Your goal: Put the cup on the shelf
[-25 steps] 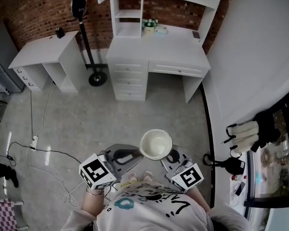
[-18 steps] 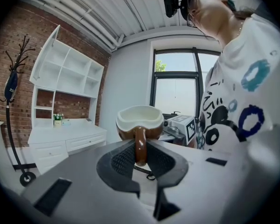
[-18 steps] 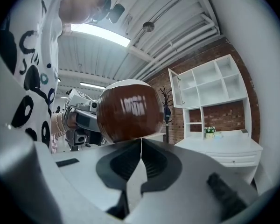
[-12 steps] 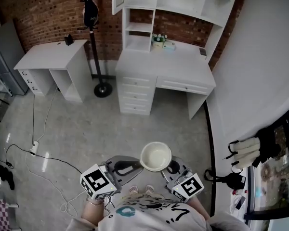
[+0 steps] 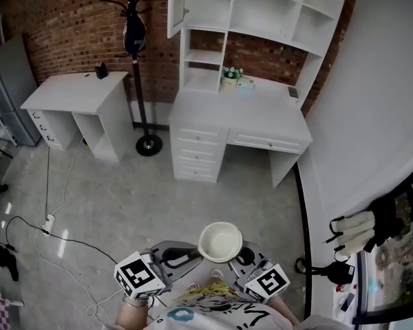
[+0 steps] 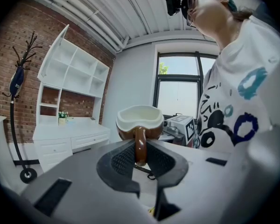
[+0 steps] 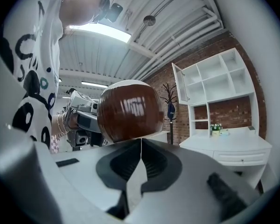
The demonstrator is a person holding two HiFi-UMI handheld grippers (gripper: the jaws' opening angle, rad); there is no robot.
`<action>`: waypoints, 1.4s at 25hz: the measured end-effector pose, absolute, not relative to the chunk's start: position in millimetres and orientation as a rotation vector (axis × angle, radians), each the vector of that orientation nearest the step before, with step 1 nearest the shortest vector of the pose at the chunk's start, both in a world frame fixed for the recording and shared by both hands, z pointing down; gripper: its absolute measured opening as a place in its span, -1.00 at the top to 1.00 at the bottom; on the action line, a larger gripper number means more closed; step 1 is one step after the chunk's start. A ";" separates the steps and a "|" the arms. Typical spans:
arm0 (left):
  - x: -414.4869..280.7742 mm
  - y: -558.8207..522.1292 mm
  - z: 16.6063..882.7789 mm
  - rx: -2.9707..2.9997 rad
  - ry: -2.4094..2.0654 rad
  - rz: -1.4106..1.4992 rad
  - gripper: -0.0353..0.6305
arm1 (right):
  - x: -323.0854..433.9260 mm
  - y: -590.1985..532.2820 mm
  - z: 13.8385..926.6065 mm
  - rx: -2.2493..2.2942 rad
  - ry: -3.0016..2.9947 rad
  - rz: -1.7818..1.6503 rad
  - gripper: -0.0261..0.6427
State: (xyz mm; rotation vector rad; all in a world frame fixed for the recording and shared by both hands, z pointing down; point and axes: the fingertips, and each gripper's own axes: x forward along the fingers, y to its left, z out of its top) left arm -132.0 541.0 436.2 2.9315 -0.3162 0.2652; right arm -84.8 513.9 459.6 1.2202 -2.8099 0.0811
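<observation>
While left gripper (image 6: 140,154) grips its handle (image 6: 140,141), cup (image 6: 140,118) upright

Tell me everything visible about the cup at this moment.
The cup is a rounded mug, glossy brown outside and cream inside, ceramic by its look, with a brown loop handle. It is empty, upright and held in the air. The left gripper is clamped on the handle; the right gripper, jaws together, meets its rounded side from below.
</observation>
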 end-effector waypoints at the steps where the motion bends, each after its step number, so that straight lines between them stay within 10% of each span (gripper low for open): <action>1: -133.1 537.0 436.7 2.926 -0.315 0.261 0.73 | -87.0 510.1 458.8 1.223 -2.818 0.088 0.84; 35: -22.9 277.4 430.8 2.933 -0.464 0.262 0.73 | 20.4 244.9 451.0 1.099 -2.890 0.029 0.84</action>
